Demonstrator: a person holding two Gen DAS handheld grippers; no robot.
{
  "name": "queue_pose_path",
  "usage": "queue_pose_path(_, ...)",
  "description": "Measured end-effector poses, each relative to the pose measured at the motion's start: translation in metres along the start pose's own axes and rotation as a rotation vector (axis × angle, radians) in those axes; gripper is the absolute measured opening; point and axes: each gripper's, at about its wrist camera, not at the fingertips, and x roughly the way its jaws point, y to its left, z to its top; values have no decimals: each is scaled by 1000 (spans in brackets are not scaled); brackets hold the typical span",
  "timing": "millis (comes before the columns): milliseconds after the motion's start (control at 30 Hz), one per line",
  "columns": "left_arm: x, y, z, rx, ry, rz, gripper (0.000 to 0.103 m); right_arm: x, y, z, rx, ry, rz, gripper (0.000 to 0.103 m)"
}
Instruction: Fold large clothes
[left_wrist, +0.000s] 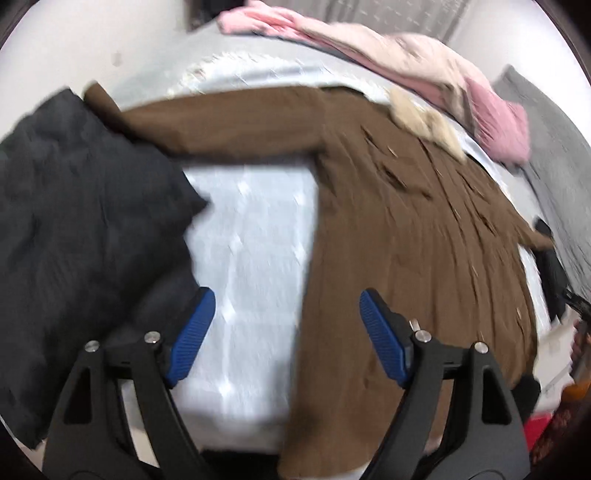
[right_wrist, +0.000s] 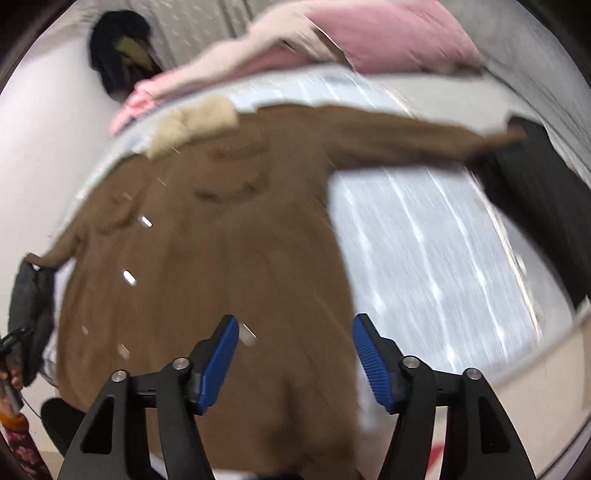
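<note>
While both my claws hang above the bed (left_wrist: 243, 236), a brown coat (left_wrist: 406, 240) lies spread flat on its pale cover. My left claw (left_wrist: 287, 336) is open: its blue pads (left_wrist: 192, 336) stand wide apart and nothing is between them; under the gap I see bare cover and the coat's side edge. My right claw (right_wrist: 295, 358) is open too, with empty space between its pads (right_wrist: 218, 365), and it is over the lower part of the coat (right_wrist: 207, 258).

The coat has a cream fur collar (left_wrist: 428, 122) toward the far edge of the bed. In the left view one sleeve (left_wrist: 207, 122) stretches out across the bed toward a black garment (left_wrist: 81, 221), which lies heaped at the left side. The sleeve end seems to touch this garment, but the blur does not let me be sure. In the right view the same sleeve (right_wrist: 417, 136) reaches to the right, where the black garment (right_wrist: 535, 192) is.

At the far edge of the bed, behind the collar, a pile of pink and cream clothes (left_wrist: 424, 70) lies. Both views are blurred.
</note>
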Motion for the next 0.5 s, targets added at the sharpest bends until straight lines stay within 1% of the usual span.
queue_pose_path(67, 4, 10, 24, -45, -29, 66, 80, 7, 19, 19, -10, -18, 13, 69)
queue_pose_path(200, 3, 37, 65, -153, -108, 170, 80, 23, 60, 49, -28, -30, 98, 69)
queue_pose_path(267, 5, 53, 82, -189, -142, 209, 80, 31, 74, 61, -37, -40, 121, 69)
queue_pose_path(300, 5, 59, 87, -207, -147, 218, 80, 35, 84, 69, -42, -43, 126, 69)
queue_pose_path(333, 7, 67, 95, -230, -149, 220, 80, 40, 89, 71, -45, -44, 128, 69)
queue_pose_path(433, 14, 95, 117, -313, -153, 196, 80, 60, 102, 87, -55, -47, 126, 69)
queue_pose_path(500, 17, 105, 125, -357, -152, 202, 80, 75, 108, 96, -53, -54, 123, 69)
